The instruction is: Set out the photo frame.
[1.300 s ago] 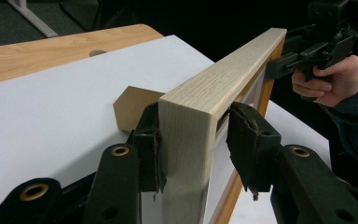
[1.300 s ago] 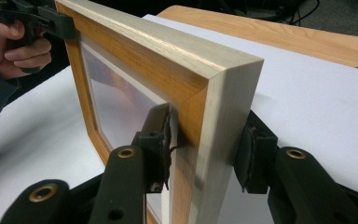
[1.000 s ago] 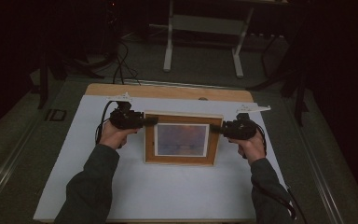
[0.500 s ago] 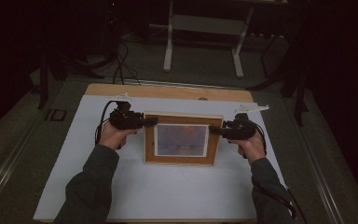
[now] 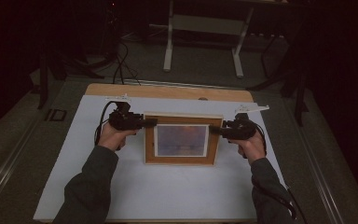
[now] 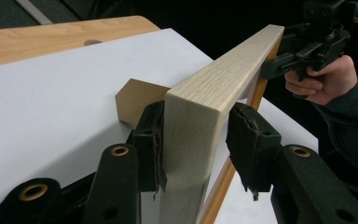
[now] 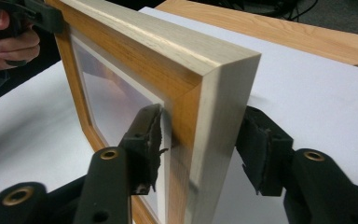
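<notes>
A wooden picture frame (image 5: 181, 140) with a bluish print stands upright on the white sheet (image 5: 168, 196), and a brown easel leg (image 6: 133, 100) props it from behind. My left gripper (image 5: 151, 123) straddles the frame's left edge (image 6: 200, 112). One pad lies against the back, and a thin gap shows at the front pad (image 6: 249, 140). My right gripper (image 5: 213, 131) straddles the right edge (image 7: 214, 116). Its jaws have just been opening, and both pads stand off the wood.
The white sheet covers most of a light wooden tabletop (image 5: 168, 91), whose bare strip runs along the far side. Dark floor, cables and a white table stand (image 5: 205, 28) lie beyond. Bare sheet lies in front of the frame.
</notes>
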Action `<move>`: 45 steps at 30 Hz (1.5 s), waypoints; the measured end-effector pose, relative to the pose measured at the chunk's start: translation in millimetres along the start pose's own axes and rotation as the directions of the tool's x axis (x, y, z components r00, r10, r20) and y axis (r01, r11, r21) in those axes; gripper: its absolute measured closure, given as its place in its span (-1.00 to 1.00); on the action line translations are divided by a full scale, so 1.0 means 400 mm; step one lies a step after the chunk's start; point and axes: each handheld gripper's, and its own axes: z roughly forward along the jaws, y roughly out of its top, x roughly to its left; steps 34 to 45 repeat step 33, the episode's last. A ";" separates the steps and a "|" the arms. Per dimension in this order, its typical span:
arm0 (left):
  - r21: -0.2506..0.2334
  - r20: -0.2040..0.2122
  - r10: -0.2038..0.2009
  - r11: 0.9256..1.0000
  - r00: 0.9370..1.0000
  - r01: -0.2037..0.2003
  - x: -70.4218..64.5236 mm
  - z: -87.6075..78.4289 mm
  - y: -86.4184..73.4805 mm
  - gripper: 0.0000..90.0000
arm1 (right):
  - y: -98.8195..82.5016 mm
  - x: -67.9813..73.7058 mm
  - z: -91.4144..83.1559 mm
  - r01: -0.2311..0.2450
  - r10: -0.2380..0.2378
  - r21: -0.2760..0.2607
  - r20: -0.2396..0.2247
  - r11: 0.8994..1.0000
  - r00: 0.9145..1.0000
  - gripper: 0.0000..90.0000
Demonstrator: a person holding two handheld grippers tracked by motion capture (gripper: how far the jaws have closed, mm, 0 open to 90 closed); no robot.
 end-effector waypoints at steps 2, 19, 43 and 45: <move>0.001 -0.003 -0.001 1.000 1.000 0.001 0.001 0.000 -0.001 0.28 | 0.000 0.000 -0.001 -0.001 0.001 0.002 0.003 1.000 1.000 0.08; -0.018 -0.107 0.014 1.000 0.994 -0.016 -0.009 -0.067 -0.009 0.02 | -0.011 0.004 -0.051 0.011 -0.011 0.006 0.005 1.000 1.000 -0.15; 0.018 -0.345 0.013 1.000 0.938 -0.007 -0.033 -0.157 -0.102 0.03 | -0.065 -0.003 -0.097 -0.012 0.012 0.028 0.015 1.000 1.000 -0.15; 0.018 -0.345 0.013 1.000 0.938 -0.007 -0.033 -0.157 -0.102 0.03 | -0.065 -0.003 -0.097 -0.012 0.012 0.028 0.015 1.000 1.000 -0.15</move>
